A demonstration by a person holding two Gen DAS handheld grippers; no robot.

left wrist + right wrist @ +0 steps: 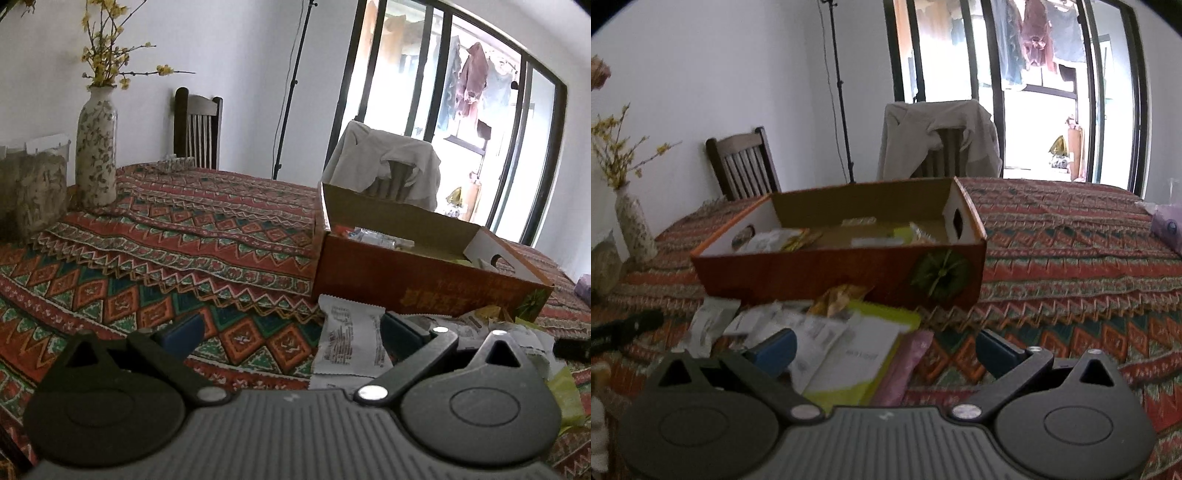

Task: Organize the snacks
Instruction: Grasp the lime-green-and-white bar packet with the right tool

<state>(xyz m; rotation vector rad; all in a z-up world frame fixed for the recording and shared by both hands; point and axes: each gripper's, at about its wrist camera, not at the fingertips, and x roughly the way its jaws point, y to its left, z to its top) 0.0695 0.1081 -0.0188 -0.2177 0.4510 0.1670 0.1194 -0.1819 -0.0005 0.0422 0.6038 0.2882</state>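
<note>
An orange cardboard box [417,280] [827,273] stands on the patterned tablecloth and holds several snack packets [798,238]. Loose packets lie in a pile before it. In the left wrist view a white packet [351,338] lies flat between the spread fingers of my left gripper [291,332], which is open and holds nothing. In the right wrist view my right gripper [886,349] is open over a yellow-green and white packet [864,354] and a pink packet [908,362] beside it. An orange-yellow packet [842,295] leans against the box front.
A floral vase [96,147] with yellow twigs and a clear bag [37,188] stand at the table's left. Two chairs [746,166] are behind the table, one draped with a beige shirt [384,162]. A purple pack [1167,229] sits at the far right. A black object [624,328] lies at left.
</note>
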